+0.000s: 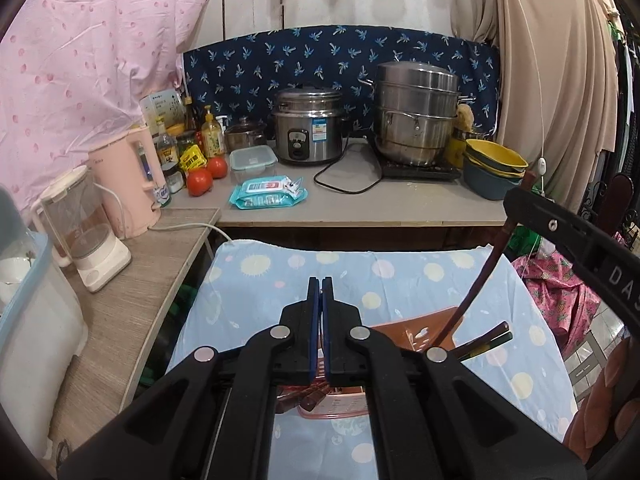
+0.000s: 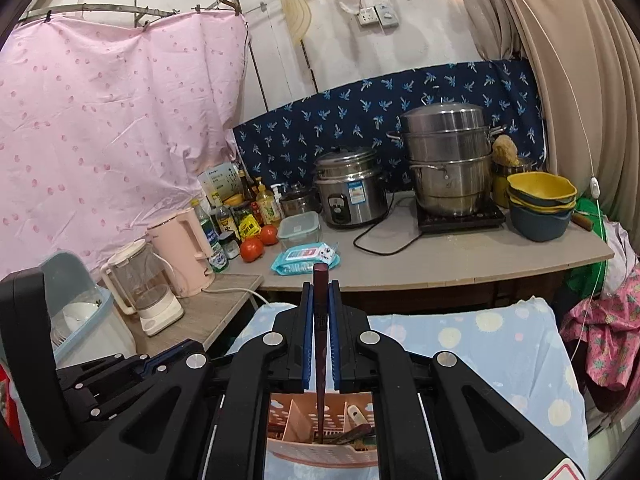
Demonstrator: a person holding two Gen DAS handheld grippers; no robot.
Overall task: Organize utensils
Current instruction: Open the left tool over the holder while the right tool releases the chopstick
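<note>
A pink perforated utensil holder [image 2: 320, 446] with dividers lies on the light-blue dotted cloth [image 2: 500, 344] below both grippers; it also shows in the left wrist view [image 1: 416, 330]. My right gripper [image 2: 321, 292] is shut on a dark red chopstick [image 2: 320, 360], held upright with its lower end inside the holder among other utensils. The same chopstick [image 1: 486, 272] slants in the left wrist view, with other utensil ends [image 1: 486, 338] beside it. My left gripper [image 1: 321, 284] is shut and empty, just over the holder's left part.
A counter [image 1: 400, 204] behind holds a rice cooker [image 1: 307, 128], steamer pot [image 1: 416, 114], stacked bowls [image 1: 494, 164], wipes pack [image 1: 268, 192], tomatoes [image 1: 200, 182] and bottles. A side shelf [image 1: 132, 280] at left carries a pink kettle [image 1: 128, 184] and a glass jug [image 1: 80, 224].
</note>
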